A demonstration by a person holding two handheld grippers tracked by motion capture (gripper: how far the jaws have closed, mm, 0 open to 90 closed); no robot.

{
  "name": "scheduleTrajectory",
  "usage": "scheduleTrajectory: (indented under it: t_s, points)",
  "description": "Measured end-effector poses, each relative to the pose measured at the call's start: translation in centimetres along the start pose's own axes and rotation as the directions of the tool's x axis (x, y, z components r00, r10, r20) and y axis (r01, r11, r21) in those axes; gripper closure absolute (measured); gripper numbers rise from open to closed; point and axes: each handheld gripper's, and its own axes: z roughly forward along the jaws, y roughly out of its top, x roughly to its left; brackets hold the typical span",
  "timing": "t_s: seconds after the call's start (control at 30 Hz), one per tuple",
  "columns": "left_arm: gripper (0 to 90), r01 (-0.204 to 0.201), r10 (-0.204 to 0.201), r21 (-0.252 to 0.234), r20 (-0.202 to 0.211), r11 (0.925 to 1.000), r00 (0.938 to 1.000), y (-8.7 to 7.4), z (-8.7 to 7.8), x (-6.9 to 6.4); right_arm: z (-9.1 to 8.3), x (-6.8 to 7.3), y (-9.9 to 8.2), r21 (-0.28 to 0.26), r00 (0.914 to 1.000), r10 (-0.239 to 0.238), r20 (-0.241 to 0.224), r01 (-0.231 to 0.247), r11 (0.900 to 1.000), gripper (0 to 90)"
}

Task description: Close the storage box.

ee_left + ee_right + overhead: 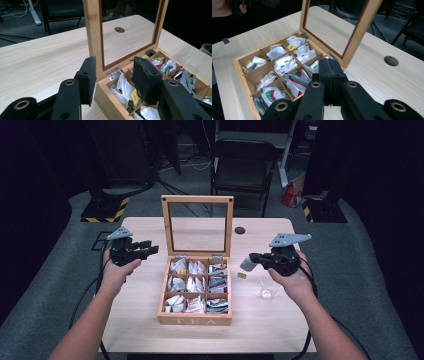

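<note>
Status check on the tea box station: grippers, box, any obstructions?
Left gripper open, empty, left of tea box. Right gripper shut, holding a grey packet right of box. Lid upright, compartments full. Small tag and clear cup on table by right hand.

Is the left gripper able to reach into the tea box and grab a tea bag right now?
Probably yes. The tea box has its glass lid standing upright, so the tea bags lie uncovered. The left gripper hovers at the box's corner, open and holding nothing, with nothing blocking it.
</note>
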Motion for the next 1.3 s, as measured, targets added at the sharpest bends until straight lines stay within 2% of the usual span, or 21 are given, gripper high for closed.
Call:
scheduleTrajectory:
  t_s: [0.27,0.6,1.3]
  points:
    - [53.8,-0.004,0.004,0.005,0.000,1.0000,1.0000,0.0,0.0,0.0,-1.8,-1.1,-0.7,-0.004,0.9991,0.020,0.039,-0.020,0.9998,90.0]
    - [53.8,0.003,-0.003,0.004,0.003,1.0000,1.0000,0.0,0.2,-0.1,-3.1,-1.8,-1.4,-0.017,0.9964,0.042,0.073,-0.041,0.9990,90.0]
    - [53.6,-0.002,0.002,0.012,0.001,0.9999,1.0000,0.0,0.3,-0.1,-4.1,-3.5,-4.6,0.001,0.9862,0.098,0.133,-0.099,0.9951,90.0]
